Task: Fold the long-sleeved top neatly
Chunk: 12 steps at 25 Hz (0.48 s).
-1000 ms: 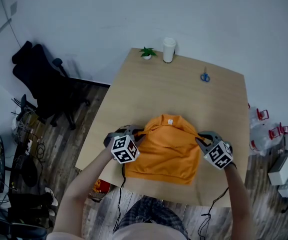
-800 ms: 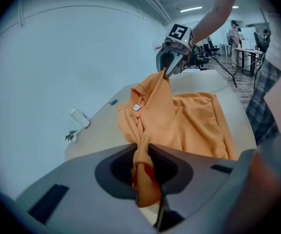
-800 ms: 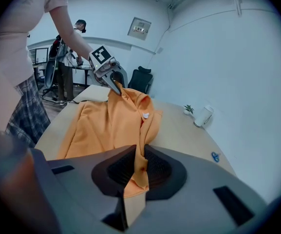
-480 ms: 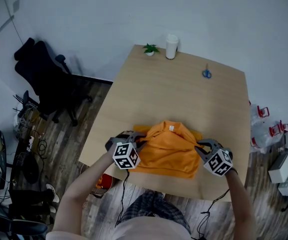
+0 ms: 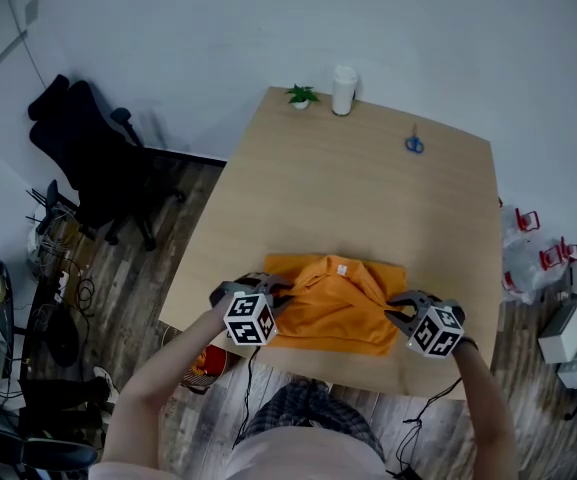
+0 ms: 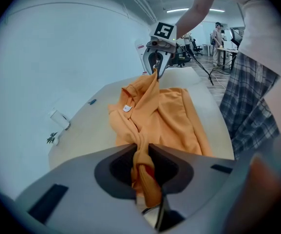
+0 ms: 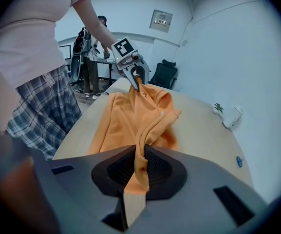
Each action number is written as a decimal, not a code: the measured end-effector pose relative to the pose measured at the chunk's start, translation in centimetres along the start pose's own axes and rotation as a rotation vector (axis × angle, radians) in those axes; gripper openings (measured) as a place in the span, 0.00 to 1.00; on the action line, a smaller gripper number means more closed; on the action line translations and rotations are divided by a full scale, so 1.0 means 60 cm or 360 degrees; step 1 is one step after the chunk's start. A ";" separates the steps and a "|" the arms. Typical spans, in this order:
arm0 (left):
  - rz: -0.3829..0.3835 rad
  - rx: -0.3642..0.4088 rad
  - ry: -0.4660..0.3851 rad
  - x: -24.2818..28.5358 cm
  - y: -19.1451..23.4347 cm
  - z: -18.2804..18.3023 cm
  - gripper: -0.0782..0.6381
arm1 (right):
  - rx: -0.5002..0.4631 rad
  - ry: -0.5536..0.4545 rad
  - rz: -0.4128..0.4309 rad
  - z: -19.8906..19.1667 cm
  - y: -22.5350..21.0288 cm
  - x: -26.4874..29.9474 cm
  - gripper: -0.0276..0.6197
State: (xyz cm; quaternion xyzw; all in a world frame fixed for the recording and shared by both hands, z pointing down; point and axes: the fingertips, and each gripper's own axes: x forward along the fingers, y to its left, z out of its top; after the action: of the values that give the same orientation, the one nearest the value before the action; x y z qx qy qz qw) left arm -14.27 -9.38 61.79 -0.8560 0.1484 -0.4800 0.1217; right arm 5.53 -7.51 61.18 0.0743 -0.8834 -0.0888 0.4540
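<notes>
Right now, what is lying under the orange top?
The orange top lies on the wooden table, whose bare surface shows around it. The table part beneath, and any lower layers of cloth, are covered and cannot be seen.

The orange top [image 5: 333, 303] is lying on the light-brown table [image 5: 348, 198], a black chair [image 5: 93, 163] standing far left, blue-grey plaid clothing [image 5: 303, 418] showing near.

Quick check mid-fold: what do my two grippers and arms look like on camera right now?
The left gripper and right gripper have matching grey plastic bodies with dark ribbed pads. Each carries a white cube printed with black square markers, and a thin dark cable trails from each. The person wears a pale short-sleeved shirt and plaid bottoms.
</notes>
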 end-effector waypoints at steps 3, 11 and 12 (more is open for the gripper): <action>-0.0043 0.0014 -0.0006 -0.005 -0.013 0.003 0.21 | -0.0073 0.0034 0.0081 -0.004 0.023 0.006 0.13; -0.0195 0.0191 0.0021 -0.011 -0.086 -0.022 0.21 | -0.0187 0.0171 0.0282 -0.048 0.100 0.024 0.13; -0.0222 0.0221 0.0026 -0.010 -0.096 -0.025 0.22 | -0.0206 0.0193 0.0311 -0.055 0.110 0.027 0.13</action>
State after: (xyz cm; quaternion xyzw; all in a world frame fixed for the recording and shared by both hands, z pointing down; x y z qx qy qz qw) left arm -15.04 -3.90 64.10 -0.8497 0.0558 -0.5035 0.1458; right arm 6.94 -1.71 65.85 -0.0363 -0.8498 -0.0963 0.5169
